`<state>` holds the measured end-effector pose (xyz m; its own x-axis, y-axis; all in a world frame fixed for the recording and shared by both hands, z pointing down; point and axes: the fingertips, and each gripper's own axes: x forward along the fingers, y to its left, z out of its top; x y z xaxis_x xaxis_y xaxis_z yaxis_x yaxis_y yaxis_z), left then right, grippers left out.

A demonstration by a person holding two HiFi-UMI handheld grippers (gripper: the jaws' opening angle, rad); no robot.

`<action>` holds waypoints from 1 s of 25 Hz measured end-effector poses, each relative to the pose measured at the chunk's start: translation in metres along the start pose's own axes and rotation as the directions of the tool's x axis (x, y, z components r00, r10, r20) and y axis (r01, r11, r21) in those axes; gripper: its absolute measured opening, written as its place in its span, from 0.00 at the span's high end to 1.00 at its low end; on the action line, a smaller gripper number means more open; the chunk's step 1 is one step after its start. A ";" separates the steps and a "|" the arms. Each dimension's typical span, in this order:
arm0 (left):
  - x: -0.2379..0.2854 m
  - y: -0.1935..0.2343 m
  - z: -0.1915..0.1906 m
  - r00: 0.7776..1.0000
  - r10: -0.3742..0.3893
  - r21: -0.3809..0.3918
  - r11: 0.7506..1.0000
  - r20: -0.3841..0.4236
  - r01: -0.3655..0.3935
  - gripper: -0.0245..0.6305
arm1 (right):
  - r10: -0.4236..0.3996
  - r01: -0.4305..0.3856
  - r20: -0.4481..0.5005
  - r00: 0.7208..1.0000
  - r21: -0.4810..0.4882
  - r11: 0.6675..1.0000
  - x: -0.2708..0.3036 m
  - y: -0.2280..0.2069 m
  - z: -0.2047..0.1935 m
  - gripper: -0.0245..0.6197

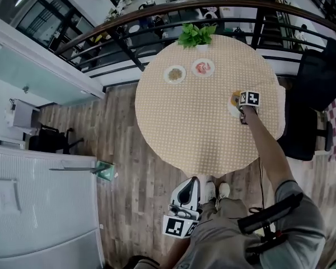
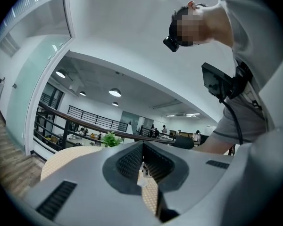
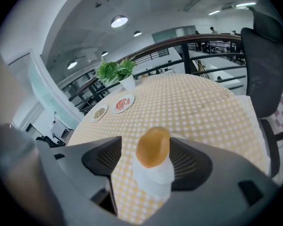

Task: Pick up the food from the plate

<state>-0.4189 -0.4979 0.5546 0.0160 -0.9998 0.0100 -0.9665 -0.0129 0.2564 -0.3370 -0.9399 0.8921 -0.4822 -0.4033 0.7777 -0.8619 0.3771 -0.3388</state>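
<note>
Meanwhile, wide-open right tool (image 3: pixel 146 141) straddles the food (image 3: pixel 153 148), left tool (image 2: pixel 142 149) shut; two dishes (image 1: pixel 175 73) (image 1: pixel 203 68), plant (image 1: pixel 196 35) beyond.

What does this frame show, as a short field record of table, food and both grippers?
table: round, checked cloth, potted plant at far edge
far plates: two, side by side near the plant, each with food
food: orange-brown oval piece on a small white plate
right gripper: jaws apart, food between them
left gripper: low by the person's legs, jaws together, empty
</note>
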 end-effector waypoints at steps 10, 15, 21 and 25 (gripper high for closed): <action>-0.003 0.029 -0.036 0.996 0.064 -0.069 0.995 -0.054 -0.068 0.95 | 0.019 -0.005 -0.057 0.998 0.235 0.972 0.053 -0.022 -0.003 0.46; -0.002 0.041 -0.043 0.994 0.089 -0.082 0.992 -0.057 -0.093 0.95 | -0.005 0.030 -0.105 0.994 0.239 0.971 0.067 -0.026 -0.013 0.44; -0.005 0.052 -0.042 0.992 0.116 -0.082 0.989 -0.059 -0.120 0.95 | -0.045 0.069 -0.110 0.993 0.219 0.973 0.068 -0.030 -0.024 0.44; -0.008 0.053 -0.042 0.990 0.128 -0.081 0.988 -0.058 -0.132 0.95 | -0.047 0.069 -0.114 0.992 0.199 0.978 0.068 -0.029 -0.024 0.44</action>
<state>-0.4597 -0.4900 0.6089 -0.0928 -0.9908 0.0987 -0.9361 0.1206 0.3305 -0.3409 -0.9585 0.9669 -0.4200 -0.3228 0.8482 -0.9072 0.1750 -0.3826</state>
